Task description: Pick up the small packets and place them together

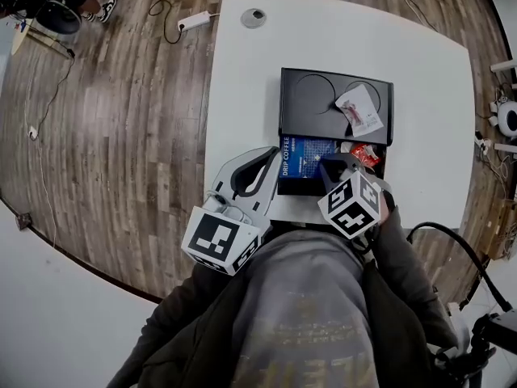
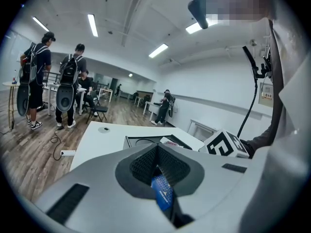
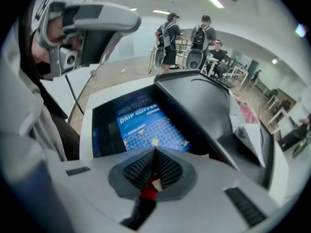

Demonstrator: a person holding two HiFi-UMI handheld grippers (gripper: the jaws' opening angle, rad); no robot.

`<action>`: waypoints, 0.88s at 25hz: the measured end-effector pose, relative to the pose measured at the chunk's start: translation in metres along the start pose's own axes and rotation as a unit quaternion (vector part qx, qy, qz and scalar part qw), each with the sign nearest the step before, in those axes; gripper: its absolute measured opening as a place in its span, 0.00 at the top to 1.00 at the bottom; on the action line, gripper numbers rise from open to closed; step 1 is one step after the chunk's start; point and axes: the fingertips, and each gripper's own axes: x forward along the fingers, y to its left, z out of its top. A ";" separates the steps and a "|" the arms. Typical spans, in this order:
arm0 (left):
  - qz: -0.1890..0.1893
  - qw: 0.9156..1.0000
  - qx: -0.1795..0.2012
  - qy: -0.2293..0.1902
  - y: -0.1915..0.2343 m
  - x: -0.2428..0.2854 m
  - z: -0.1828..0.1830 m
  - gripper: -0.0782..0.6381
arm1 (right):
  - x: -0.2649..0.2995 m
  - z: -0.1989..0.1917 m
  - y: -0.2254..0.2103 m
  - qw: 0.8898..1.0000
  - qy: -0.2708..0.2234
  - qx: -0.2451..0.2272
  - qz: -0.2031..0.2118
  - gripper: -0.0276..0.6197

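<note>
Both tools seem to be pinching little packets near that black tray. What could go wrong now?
The left tool pinches its blue packet by a small part, so it might slip out. The right tool holds its red packet just as narrowly. The loose white packet on the black tray could get knocked off.

A round grommet sits near the white table's far left corner, a power strip on the floor beyond.
</note>
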 end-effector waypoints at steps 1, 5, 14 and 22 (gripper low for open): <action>0.000 1.000 0.001 0.001 0.000 0.001 0.000 0.89 | -0.003 0.001 0.000 1.000 -0.013 0.022 0.013 0.95; -0.004 1.000 0.005 0.001 -0.005 0.007 0.003 0.89 | -0.012 0.000 -0.012 0.996 -0.034 0.082 0.021 0.68; 0.001 1.000 0.001 0.001 -0.004 -0.002 -0.004 0.89 | 0.004 -0.010 -0.009 0.999 -0.007 0.054 -0.003 0.49; 0.011 1.000 -0.007 -0.002 0.008 -0.009 -0.003 0.89 | 0.002 -0.002 -0.014 0.999 -0.002 0.050 -0.019 0.70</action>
